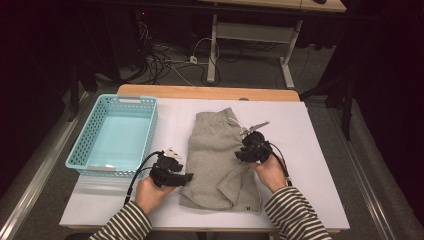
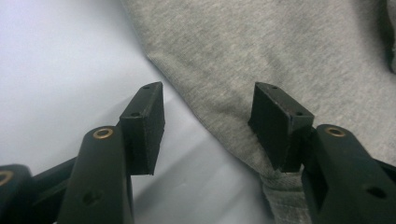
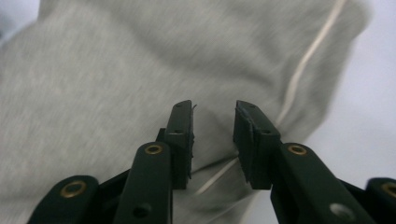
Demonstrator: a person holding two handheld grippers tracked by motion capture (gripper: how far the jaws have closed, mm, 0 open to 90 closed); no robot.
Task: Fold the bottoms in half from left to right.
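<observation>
Shorts (image 1: 217,160) right edge hidden under right tongs (image 1: 248,149).

White table (image 1: 320,165) with grey shorts (image 1: 215,155) and turquoise basket (image 1: 85,145).

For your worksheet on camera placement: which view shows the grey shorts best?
The high view: the grey shorts lie whole on the white table, beside the blue basket. The left gripper view shows one edge; the right gripper view shows fabric and drawstring.

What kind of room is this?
Probably a lab or workshop for recording tasks: tangled cables on the floor, a desk frame behind, and a white-topped table with grey shorts and a blue basket.
</observation>
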